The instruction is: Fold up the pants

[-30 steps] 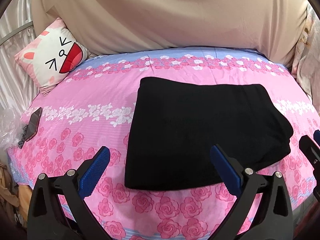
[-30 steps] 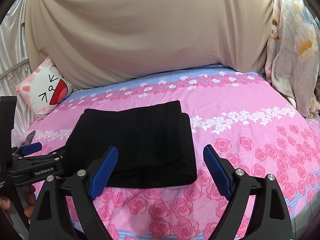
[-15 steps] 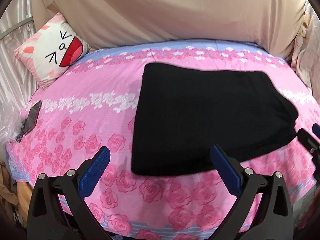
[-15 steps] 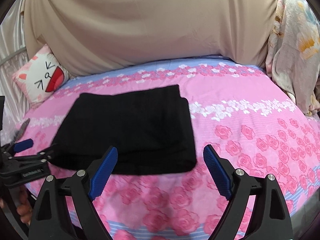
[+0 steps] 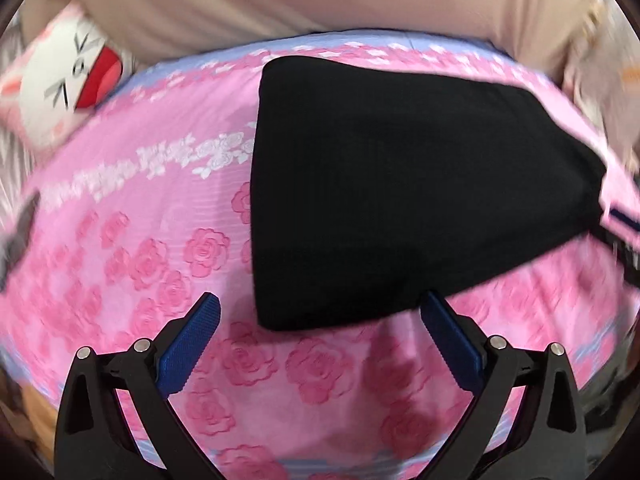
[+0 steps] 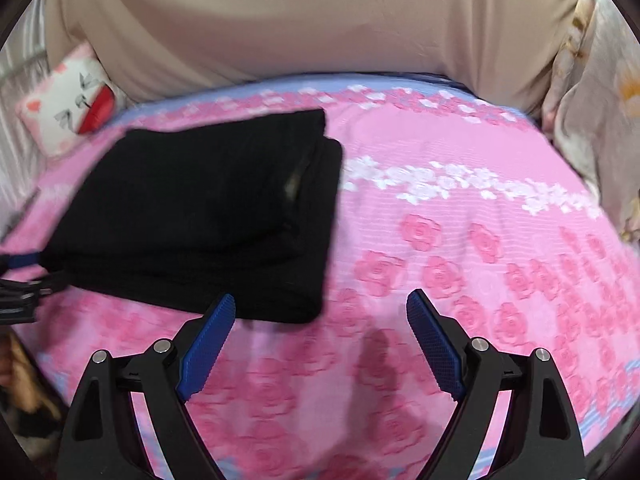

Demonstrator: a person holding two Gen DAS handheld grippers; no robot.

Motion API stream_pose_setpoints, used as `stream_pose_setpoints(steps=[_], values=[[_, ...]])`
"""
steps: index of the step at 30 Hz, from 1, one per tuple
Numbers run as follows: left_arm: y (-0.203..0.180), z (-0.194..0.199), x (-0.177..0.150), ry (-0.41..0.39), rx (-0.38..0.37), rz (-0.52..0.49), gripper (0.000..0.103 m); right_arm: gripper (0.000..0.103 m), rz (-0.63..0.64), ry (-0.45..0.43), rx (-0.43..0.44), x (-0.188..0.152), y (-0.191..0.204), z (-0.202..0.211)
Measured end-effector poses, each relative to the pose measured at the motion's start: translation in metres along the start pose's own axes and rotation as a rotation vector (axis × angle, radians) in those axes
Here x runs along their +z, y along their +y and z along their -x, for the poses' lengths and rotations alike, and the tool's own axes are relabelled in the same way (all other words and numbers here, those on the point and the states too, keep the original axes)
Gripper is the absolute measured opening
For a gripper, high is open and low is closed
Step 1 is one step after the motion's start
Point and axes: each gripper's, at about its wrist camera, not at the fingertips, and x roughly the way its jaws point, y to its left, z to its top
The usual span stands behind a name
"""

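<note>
The black pants (image 5: 400, 184) lie folded into a thick, roughly rectangular stack on the bed (image 5: 132, 240), resting on its pink rose-print sheet. In the right wrist view the stack (image 6: 208, 216) sits left of center, with its layered edges showing along the right side. The left hand-held gripper (image 5: 320, 332) hovers over the near edge of the stack with its blue-padded fingers (image 5: 188, 344) spread wide apart and nothing between them. The right hand-held gripper (image 6: 320, 332) is likewise spread wide and empty, poised by the stack's near right corner. A cat-face pillow (image 5: 64, 88) leans at the far left of the bed, against a beige cloth backdrop (image 6: 312, 20). Both views are motion-blurred.
</note>
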Motion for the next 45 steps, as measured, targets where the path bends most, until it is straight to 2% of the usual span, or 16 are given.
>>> stream_pose_setpoints(steps=[2,4,6,8,12,16,19,21,22,23,27,32,35,37,39,45], values=[[-0.002,-0.005,-0.005,0.005,0.023,-0.041,0.098,0.059,0.012,0.016,0.037,0.0,-0.002,-0.01],[0.006,-0.012,0.0,-0.004,-0.01,-0.006,0.098,0.055,-0.026,0.012,0.088,0.004,-0.003,-0.019],[0.015,-0.016,0.013,-0.038,-0.015,0.024,0.098,0.015,-0.039,0.018,0.169,0.013,-0.001,-0.024],[0.023,-0.015,0.028,-0.074,-0.004,0.029,0.098,0.014,-0.081,-0.024,0.214,0.026,-0.001,-0.012],[0.023,0.007,0.052,-0.207,0.075,-0.04,0.098,0.012,-0.128,-0.126,0.244,0.037,-0.008,0.023],[0.023,-0.037,0.036,-0.031,-0.053,-0.032,0.098,0.015,-0.164,0.034,0.195,0.004,-0.014,-0.027],[0.036,-0.023,0.025,-0.058,-0.073,0.021,0.098,0.022,-0.173,0.013,0.179,-0.003,-0.009,-0.013],[0.041,-0.029,0.021,-0.033,-0.092,0.041,0.098,0.05,-0.147,0.021,0.182,-0.003,-0.006,-0.013],[0.041,-0.03,0.021,-0.03,-0.095,0.051,0.098,0.053,-0.134,0.016,0.167,-0.001,-0.004,-0.015],[0.041,-0.029,0.024,-0.026,-0.094,0.054,0.098,0.053,-0.127,0.007,0.144,0.001,-0.004,-0.016],[0.047,-0.036,0.041,-0.02,-0.122,0.082,0.098,0.015,-0.183,0.029,0.232,0.019,-0.004,-0.028],[0.065,-0.031,0.05,-0.091,0.031,0.002,0.098,0.013,-0.172,-0.01,0.346,0.023,0.014,0.009],[0.084,-0.046,0.036,0.015,-0.082,0.016,0.098,0.017,-0.132,0.059,0.266,0.002,0.023,-0.009],[0.083,-0.035,0.017,0.005,-0.084,-0.027,0.098,0.019,-0.173,0.048,0.286,-0.007,0.015,-0.013],[0.087,-0.015,0.001,-0.026,-0.084,-0.051,0.098,0.037,-0.191,0.056,0.267,-0.005,0.008,-0.003],[0.105,-0.007,-0.002,-0.043,-0.132,0.053,0.098,0.042,-0.11,0.067,0.203,0.007,0.021,-0.01]])
